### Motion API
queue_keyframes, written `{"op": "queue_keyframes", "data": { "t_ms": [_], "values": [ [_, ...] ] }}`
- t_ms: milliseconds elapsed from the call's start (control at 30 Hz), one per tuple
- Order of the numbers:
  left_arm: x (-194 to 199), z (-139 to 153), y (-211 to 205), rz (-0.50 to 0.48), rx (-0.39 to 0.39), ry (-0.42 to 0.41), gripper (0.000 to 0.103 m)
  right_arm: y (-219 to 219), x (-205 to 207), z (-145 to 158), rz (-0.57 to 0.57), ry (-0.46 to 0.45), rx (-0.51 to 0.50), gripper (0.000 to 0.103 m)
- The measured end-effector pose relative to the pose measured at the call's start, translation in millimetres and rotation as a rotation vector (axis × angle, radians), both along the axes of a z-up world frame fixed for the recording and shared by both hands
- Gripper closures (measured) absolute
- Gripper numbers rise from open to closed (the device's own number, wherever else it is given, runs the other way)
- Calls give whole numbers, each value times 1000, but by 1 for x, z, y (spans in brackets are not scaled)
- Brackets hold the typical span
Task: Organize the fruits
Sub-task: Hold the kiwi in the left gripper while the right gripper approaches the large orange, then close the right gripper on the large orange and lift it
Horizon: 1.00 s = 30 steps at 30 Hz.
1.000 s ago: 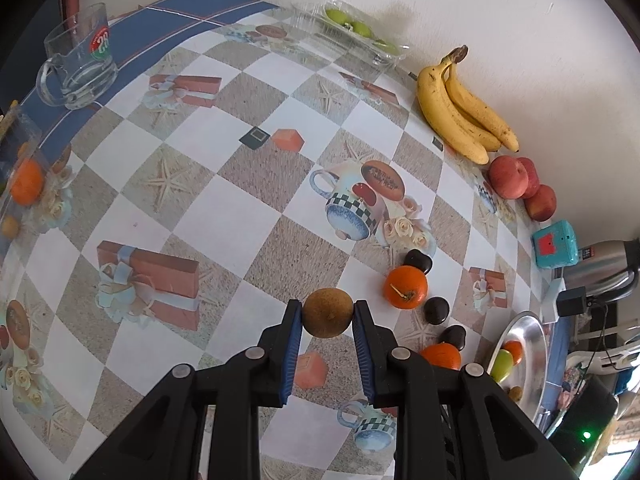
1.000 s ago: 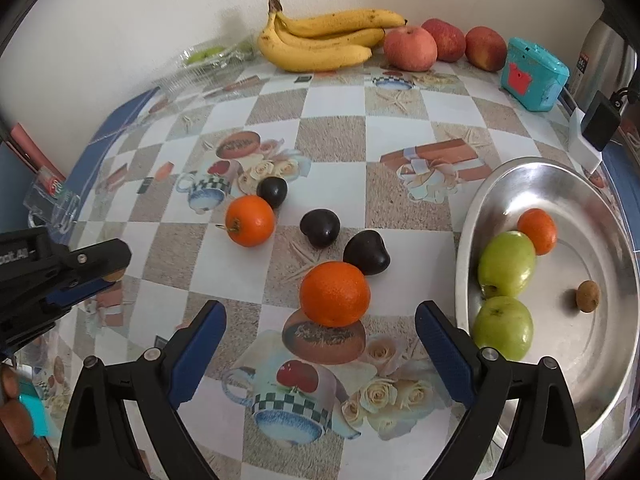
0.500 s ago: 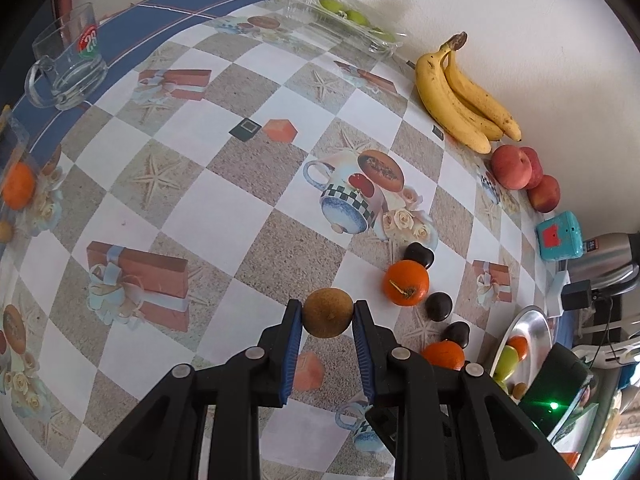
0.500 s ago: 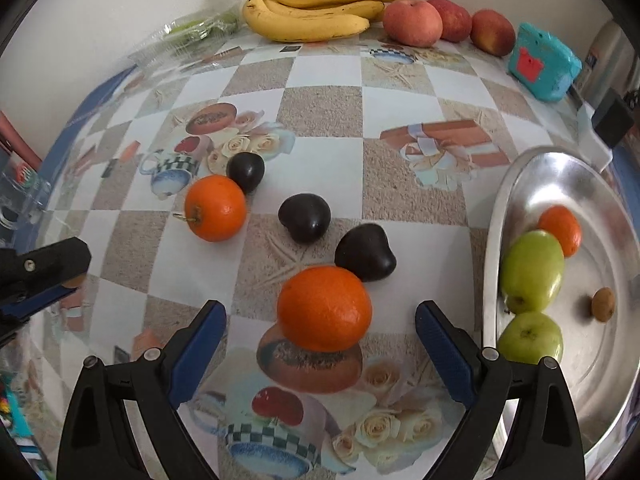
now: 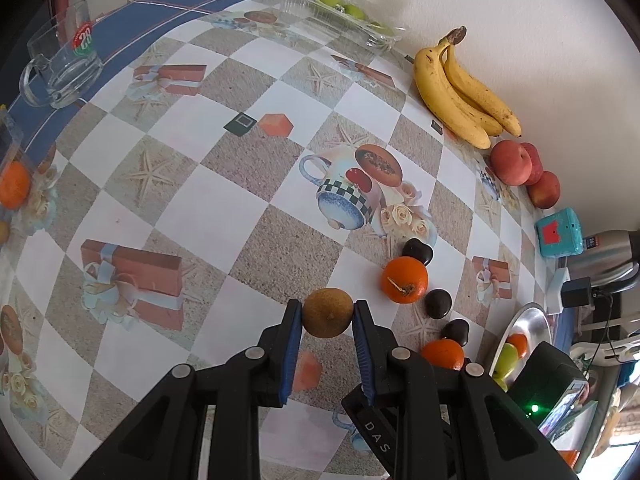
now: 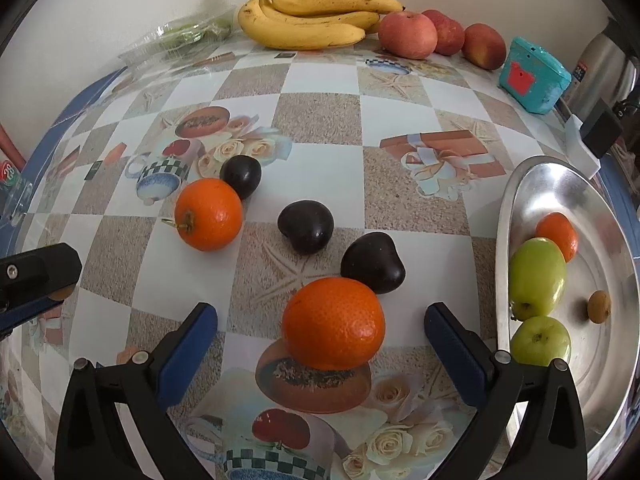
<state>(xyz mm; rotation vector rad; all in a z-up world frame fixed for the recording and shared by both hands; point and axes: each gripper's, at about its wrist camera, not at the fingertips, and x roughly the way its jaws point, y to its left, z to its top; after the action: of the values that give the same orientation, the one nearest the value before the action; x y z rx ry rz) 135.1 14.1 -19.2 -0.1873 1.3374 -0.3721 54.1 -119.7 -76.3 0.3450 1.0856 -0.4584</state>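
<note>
1. Left gripper pinching a small brown round fruit between its blue pads, held above the checked tablecloth.
2. Right gripper spread wide and opening further, the near orange sitting between the fingers with neither pad touching it.
3. Just behind the near orange: a dark plum, touching or almost touching it; a second plum beyond and to the left.
4. Farther left of the near orange: a second orange with a third plum right behind it.
5. Right of the near orange: a steel bowl holding two green apples, a small orange and a small brown fruit.
6. Far behind the near orange, by the wall: bananas, red apples and a teal box.
</note>
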Motion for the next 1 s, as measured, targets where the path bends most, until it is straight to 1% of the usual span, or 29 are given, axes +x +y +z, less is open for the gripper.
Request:
{"op": "queue_keyframes", "data": {
  "t_ms": [667, 767, 800, 833, 867, 900, 933, 1000],
  "values": [
    [2, 0, -1, -5, -19, 14, 76, 1, 2, 1, 6, 19, 11, 0],
    [1, 0, -2, -8, -21, 15, 76, 0, 3, 3, -9, 32, 17, 3],
    [1, 0, -2, -9, -22, 16, 76, 1, 2, 4, -14, 34, 14, 8],
    [1, 0, -3, -11, -23, 17, 76, 1, 1, 6, -17, 28, 13, 18],
    [1, 1, -3, -11, -24, 18, 76, 2, 0, 8, -19, 20, 8, 25],
    [1, 1, -3, -11, -24, 18, 76, 2, -1, 11, -15, 13, 6, 38],
    [1, 1, -3, -11, -24, 18, 76, 2, -1, 13, -9, 10, 12, 47],
    [1, 0, -3, -11, -24, 19, 75, 1, -2, 14, -16, 12, 17, 53]
  ]
}}
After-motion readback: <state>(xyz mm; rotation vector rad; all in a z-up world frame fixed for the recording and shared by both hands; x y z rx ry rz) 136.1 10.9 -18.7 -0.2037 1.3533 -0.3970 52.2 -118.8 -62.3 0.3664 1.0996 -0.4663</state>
